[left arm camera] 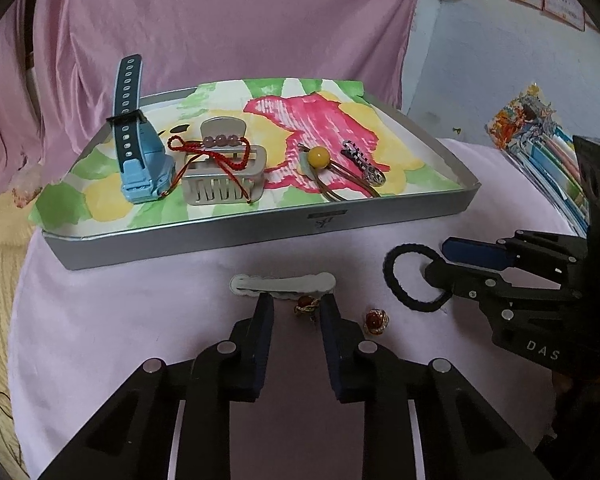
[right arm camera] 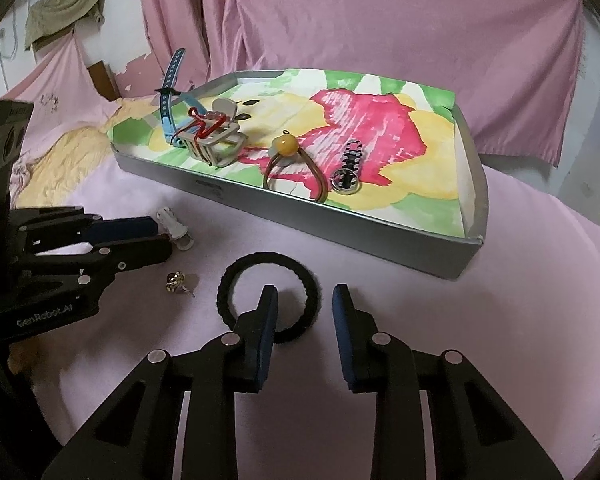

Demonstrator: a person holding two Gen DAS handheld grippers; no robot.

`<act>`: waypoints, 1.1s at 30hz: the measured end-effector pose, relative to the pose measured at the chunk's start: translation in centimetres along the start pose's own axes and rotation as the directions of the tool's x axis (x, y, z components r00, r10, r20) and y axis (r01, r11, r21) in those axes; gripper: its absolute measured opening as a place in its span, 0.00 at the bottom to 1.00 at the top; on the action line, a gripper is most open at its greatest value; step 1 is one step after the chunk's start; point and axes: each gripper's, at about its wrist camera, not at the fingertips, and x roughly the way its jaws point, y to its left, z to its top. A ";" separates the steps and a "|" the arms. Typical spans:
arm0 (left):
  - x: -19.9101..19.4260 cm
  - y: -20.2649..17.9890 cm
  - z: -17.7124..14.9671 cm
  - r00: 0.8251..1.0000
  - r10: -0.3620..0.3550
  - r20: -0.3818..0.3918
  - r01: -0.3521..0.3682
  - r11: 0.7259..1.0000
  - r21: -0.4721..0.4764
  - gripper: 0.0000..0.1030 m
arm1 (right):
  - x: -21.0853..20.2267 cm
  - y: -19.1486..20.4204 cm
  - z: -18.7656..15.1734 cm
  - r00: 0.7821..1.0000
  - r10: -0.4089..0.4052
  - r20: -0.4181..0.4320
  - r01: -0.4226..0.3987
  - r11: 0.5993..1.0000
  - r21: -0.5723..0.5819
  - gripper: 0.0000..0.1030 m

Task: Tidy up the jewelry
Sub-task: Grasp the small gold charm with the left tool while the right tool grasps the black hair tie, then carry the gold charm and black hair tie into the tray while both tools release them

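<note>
In the left wrist view my left gripper (left arm camera: pixel 297 304) stands open low over the pink cloth, with a red and gold earring (left arm camera: pixel 306 307) between its fingertips. A grey barrette (left arm camera: pixel 282 283) lies just beyond them. A second earring (left arm camera: pixel 375 320) sits to the right. My right gripper (right arm camera: pixel 305 300) is open around the near right side of a black hair tie (right arm camera: pixel 270 296), one finger inside the loop. The silver tray (left arm camera: pixel 260 228) holds a blue watch (left arm camera: pixel 140 168), a grey claw clip (left arm camera: pixel 224 176) wrapped in a red beaded cord, a yellow-bead hair elastic (left arm camera: pixel 318 156) and a metal clip (left arm camera: pixel 364 162).
The tray is lined with a painted paper (right arm camera: pixel 380 128) and sits at the back of the round pink-covered table (right arm camera: pixel 500 320). A stack of colourful books (left arm camera: pixel 540 140) lies at the right. Pink drapes (left arm camera: pixel 220 20) hang behind. A yellow cloth (right arm camera: pixel 72 152) lies at the left.
</note>
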 end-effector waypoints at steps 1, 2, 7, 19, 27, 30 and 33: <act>0.1 -0.1 0.0 1.000 0.009 -0.001 -0.009 1.000 0.007 0.18 | 0.0 0.1 0.0 1.000 -0.003 -0.001 0.003 1.000 -0.007 0.23; 0.1 -0.2 0.1 1.000 0.015 -0.002 -0.015 1.000 0.012 0.17 | 0.1 0.1 0.1 1.000 -0.003 -0.001 0.003 1.000 -0.013 0.20; 0.1 -0.3 0.1 1.000 0.015 -0.002 -0.015 1.000 0.021 0.13 | 0.0 -0.2 0.2 1.000 0.024 0.001 -0.024 1.000 -0.008 0.06; -1.9 0.3 -1.0 0.995 -0.047 0.090 0.050 0.998 -0.035 0.12 | -2.1 -0.4 -0.3 0.994 0.060 0.088 -0.062 0.998 0.026 0.05; -3.7 0.6 0.1 0.981 -0.032 0.192 0.043 0.998 -0.053 0.12 | -4.0 -1.0 0.6 0.985 0.034 0.167 -0.039 0.999 0.027 0.05; -3.8 0.8 0.9 0.978 -0.017 0.206 0.031 0.997 -0.065 0.12 | -4.6 -1.4 1.2 0.980 0.023 0.199 -0.030 0.999 0.032 0.05; -3.6 1.2 2.2 0.975 -0.001 0.223 0.023 0.995 -0.093 0.12 | -4.9 -2.0 2.2 0.970 0.007 0.244 -0.022 0.998 0.056 0.05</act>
